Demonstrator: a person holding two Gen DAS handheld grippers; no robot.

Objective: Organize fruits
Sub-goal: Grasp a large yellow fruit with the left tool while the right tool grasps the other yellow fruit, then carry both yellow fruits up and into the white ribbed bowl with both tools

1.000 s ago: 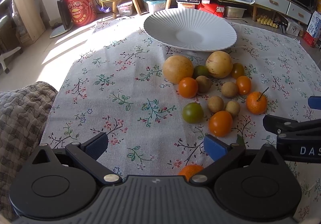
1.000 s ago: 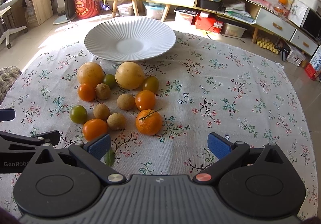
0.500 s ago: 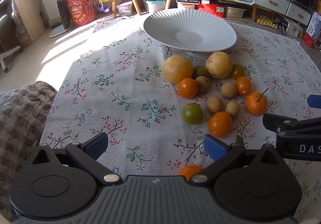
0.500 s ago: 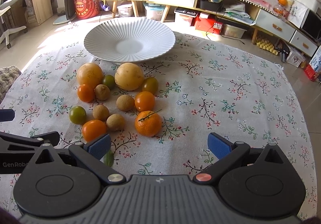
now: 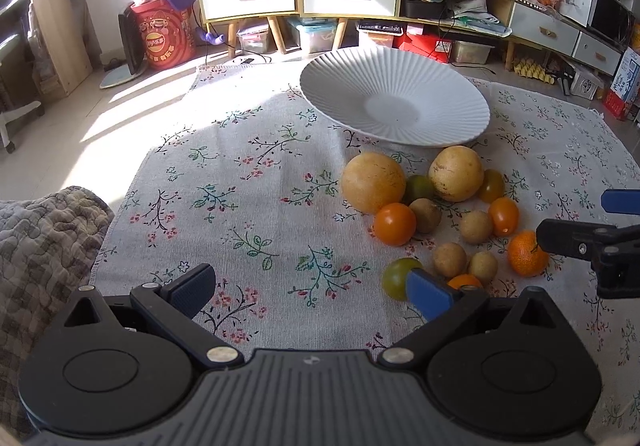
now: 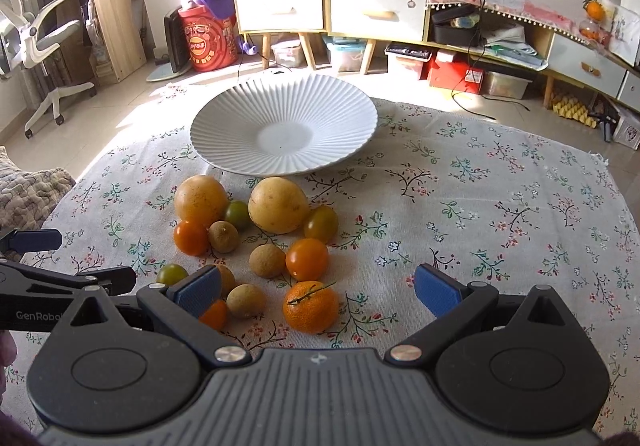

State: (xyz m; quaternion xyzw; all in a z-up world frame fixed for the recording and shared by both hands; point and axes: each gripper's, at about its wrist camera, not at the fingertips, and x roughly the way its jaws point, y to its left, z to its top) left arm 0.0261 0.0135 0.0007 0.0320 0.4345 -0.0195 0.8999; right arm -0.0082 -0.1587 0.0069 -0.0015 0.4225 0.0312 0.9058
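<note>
Both tongs spread wide, nothing pinched. Left tongs (image 5: 310, 292) low over the tabletop (image 5: 248, 206), near side of the fruit; its right pad sits in front of the green tomato (image 5: 396, 278) and partly hides an orange tomato (image 5: 464, 281). Right tongs (image 6: 318, 292) hover over the near edge of the pile, with the mandarin (image 6: 310, 306) between the pads, closer to the left one and not touched. Its left pad covers part of another orange tomato (image 6: 216, 314) and a longan behind it. Plate (image 6: 284, 128) white, ribbed, at the far side of the floral cloth, no fruit in it. Fruit all on the cloth just in front of the plate: two big yellow round ones (image 6: 200, 200) (image 6: 278, 204) nearest the plate, a green tomato (image 6: 237, 214) wedged between them, a dark olive tomato (image 6: 322, 223) touching the right one. Closer in are orange tomatoes (image 6: 191, 237) (image 6: 307, 259) and brown longans (image 6: 224, 236) (image 6: 267, 260) (image 6: 246, 300), loosely clustered, some touching. Quilted blanket (image 5: 44, 238) at the tabletop's left edge.
</note>
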